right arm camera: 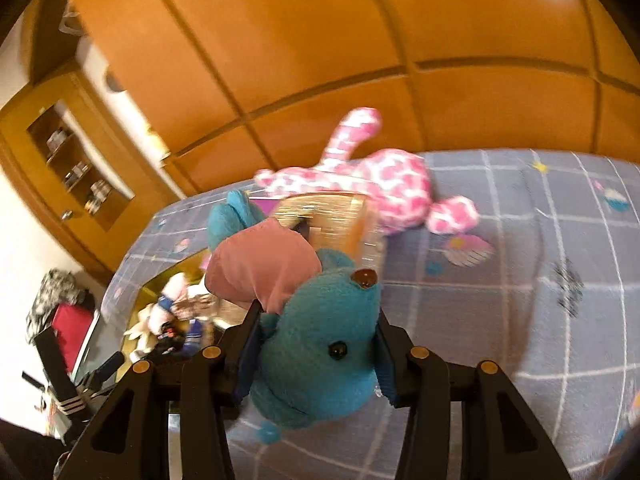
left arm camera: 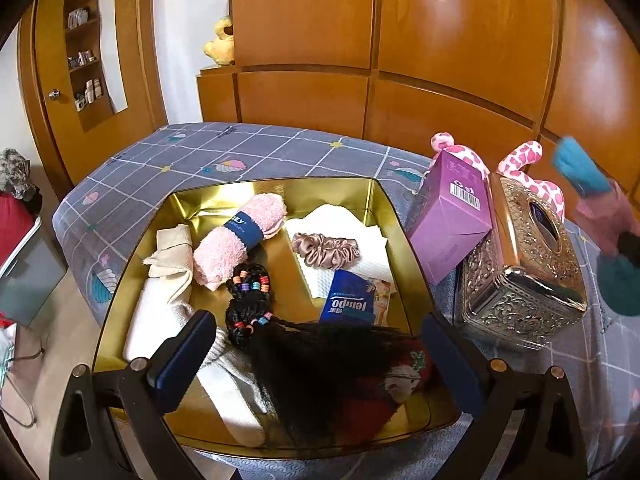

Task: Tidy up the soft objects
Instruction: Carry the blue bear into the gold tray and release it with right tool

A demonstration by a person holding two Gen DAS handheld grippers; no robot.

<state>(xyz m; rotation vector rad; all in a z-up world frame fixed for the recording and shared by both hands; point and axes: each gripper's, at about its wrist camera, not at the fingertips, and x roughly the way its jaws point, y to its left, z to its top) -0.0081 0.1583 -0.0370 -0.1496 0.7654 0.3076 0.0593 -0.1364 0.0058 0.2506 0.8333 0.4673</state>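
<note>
We see the right hand-held gripper angled down over the bed, its jaws pressed on the head of a teal plush toy held clear of the sheet. The toy's long axis runs away from the camera toward the bed's far-left corner; its body is blurred. The left hand-held gripper stands wide open and empty above the gold tin, where a doll partly hides a white cloth.
</note>
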